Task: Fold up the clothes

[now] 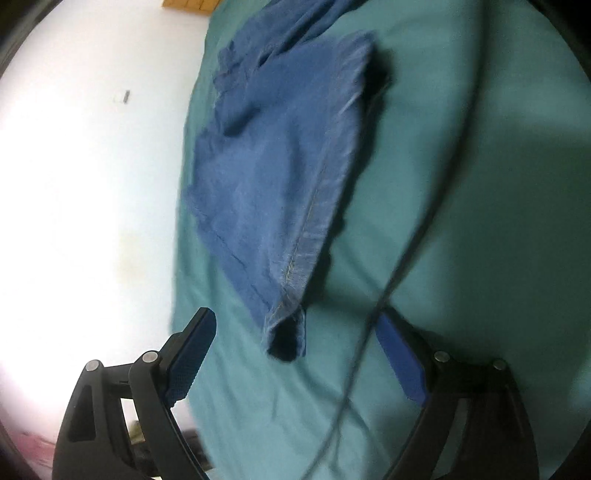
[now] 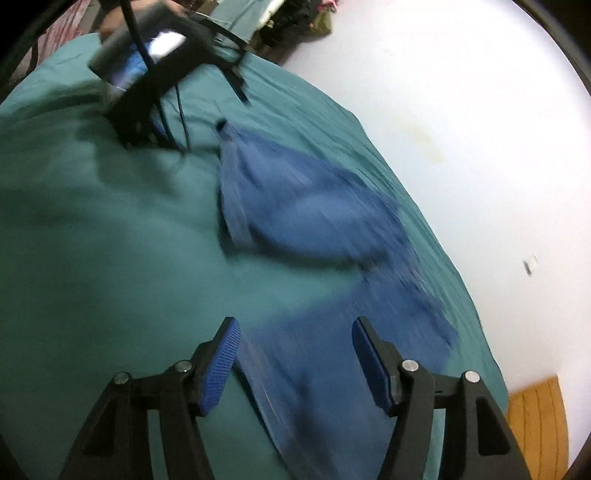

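Observation:
A pair of blue denim jeans (image 1: 280, 173) lies partly folded on a teal sheet (image 1: 461, 184). One leg end with its hem opening points toward my left gripper (image 1: 295, 325), which is open and empty just short of the hem. In the right wrist view the jeans (image 2: 325, 229) spread across the sheet (image 2: 110, 240), blurred by motion. My right gripper (image 2: 295, 328) is open and empty above the near part of the denim. The left gripper (image 2: 147, 74) shows at the far end, top left.
The white floor (image 1: 85, 184) lies beyond the sheet's edge; it also shows in the right wrist view (image 2: 461, 129). A dark cable (image 1: 388, 288) hangs across the left wrist view. A wooden object (image 2: 535, 417) sits at the lower right. Clutter (image 2: 295, 22) lies at the far wall.

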A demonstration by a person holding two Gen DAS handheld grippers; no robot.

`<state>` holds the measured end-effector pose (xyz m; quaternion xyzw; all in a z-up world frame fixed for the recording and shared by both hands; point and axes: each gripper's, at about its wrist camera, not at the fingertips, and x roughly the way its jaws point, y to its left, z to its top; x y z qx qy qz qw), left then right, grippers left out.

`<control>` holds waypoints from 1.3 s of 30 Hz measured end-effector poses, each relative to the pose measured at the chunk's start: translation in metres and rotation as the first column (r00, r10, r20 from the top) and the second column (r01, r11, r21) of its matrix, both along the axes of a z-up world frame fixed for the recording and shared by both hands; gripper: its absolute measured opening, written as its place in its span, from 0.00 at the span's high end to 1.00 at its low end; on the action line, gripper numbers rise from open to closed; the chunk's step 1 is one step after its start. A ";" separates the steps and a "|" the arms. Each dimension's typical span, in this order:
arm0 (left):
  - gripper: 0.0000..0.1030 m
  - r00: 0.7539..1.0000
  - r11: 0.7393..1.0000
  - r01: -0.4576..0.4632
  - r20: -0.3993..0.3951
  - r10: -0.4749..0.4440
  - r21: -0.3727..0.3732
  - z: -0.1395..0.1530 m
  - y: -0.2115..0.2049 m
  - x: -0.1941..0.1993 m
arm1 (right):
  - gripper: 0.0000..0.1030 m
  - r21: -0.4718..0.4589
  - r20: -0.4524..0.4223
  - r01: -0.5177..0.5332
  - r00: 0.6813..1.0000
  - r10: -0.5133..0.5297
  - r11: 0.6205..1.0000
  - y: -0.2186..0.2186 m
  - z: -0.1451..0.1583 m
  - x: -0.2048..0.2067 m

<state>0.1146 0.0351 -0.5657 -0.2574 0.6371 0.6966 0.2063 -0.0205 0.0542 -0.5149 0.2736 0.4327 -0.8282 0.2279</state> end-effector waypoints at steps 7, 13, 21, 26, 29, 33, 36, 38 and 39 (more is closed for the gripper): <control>0.00 0.959 0.986 -0.026 0.283 -0.023 0.167 0.008 -0.013 -0.064 | 0.47 0.069 -0.039 0.073 0.997 -0.070 0.995 -0.066 -0.034 -0.044; 0.68 0.886 0.979 -0.045 0.461 -0.053 0.200 0.010 -0.014 -0.072 | 0.83 -0.004 0.067 0.173 0.983 -0.172 0.985 -0.055 -0.031 -0.060; 0.94 0.910 0.977 -0.064 0.414 -0.027 0.204 0.004 -0.006 -0.074 | 0.87 -0.011 0.047 0.147 0.988 -0.147 0.989 -0.045 -0.025 -0.032; 0.95 0.920 0.974 -0.081 0.392 -0.010 0.214 0.006 -0.008 -0.059 | 0.88 -0.040 0.007 0.141 0.990 -0.141 0.989 -0.035 -0.001 -0.013; 0.95 0.916 0.971 -0.112 0.401 0.018 0.212 0.002 0.005 -0.067 | 0.88 -0.041 0.016 0.140 0.990 -0.140 0.989 -0.019 0.007 -0.006; 0.94 0.940 0.977 -0.115 0.337 0.048 0.181 -0.001 0.013 -0.072 | 0.88 -0.001 0.098 0.088 0.991 -0.088 0.996 -0.012 -0.001 0.007; 0.70 0.985 0.997 0.018 0.170 -0.032 0.080 -0.011 0.022 -0.071 | 0.85 0.172 0.051 0.031 0.998 -0.040 0.985 -0.018 -0.028 0.022; 0.46 0.990 0.997 0.058 0.122 -0.064 0.049 -0.016 0.029 -0.083 | 0.83 0.172 0.031 0.007 0.999 -0.013 0.985 -0.019 -0.026 0.028; 0.43 0.991 0.997 0.067 0.113 -0.071 0.046 -0.017 0.033 -0.092 | 0.81 0.163 0.033 0.008 0.999 -0.014 0.987 -0.018 -0.025 0.028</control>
